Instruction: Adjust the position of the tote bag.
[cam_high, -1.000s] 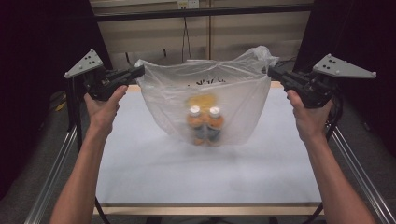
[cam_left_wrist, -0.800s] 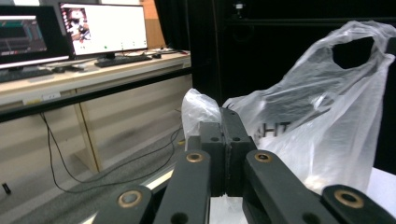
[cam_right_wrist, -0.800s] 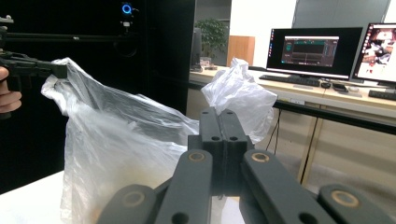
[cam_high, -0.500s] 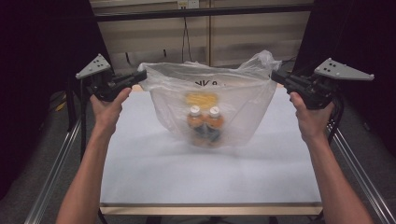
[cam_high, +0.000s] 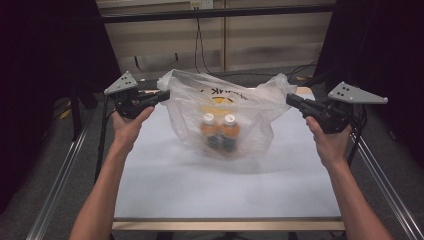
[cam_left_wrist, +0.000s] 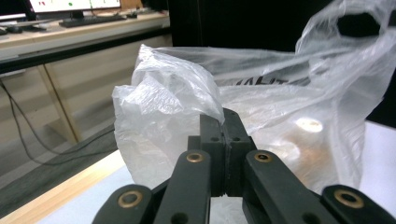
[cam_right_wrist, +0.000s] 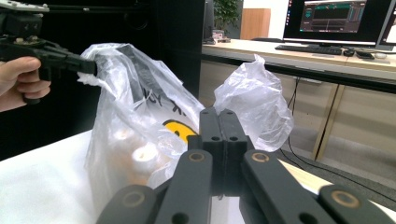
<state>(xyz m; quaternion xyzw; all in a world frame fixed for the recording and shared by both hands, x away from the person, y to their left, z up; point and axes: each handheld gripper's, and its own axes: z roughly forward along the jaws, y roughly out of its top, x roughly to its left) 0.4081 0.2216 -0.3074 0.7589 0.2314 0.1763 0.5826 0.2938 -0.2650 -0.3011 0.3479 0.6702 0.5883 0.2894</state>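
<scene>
A clear plastic bag (cam_high: 250, 107) with a yellow smiley print (cam_right_wrist: 180, 130) stands on the white table (cam_high: 200, 185), its bottom resting on the surface. Inside it stand two orange bottles (cam_high: 219, 131) with white caps, side by side and upright. My left gripper (cam_high: 166, 94) is shut on the bag's left handle; the crumpled film bunches over its tips (cam_left_wrist: 225, 114). My right gripper (cam_high: 289, 99) is shut on the right handle, which puffs up behind its tips (cam_right_wrist: 218, 112). The left gripper (cam_right_wrist: 91, 66) is also seen far left in the right gripper view.
Metal rails (cam_high: 65, 170) run along both sides of the table, and a wooden strip (cam_high: 225, 224) edges its front. Cables (cam_high: 200, 45) hang at the back wall. A desk with monitors (cam_right_wrist: 343, 18) stands beyond the table.
Both grippers have come down and toward the person with the handles. The bag has sunk onto the table and its top has slackened.
</scene>
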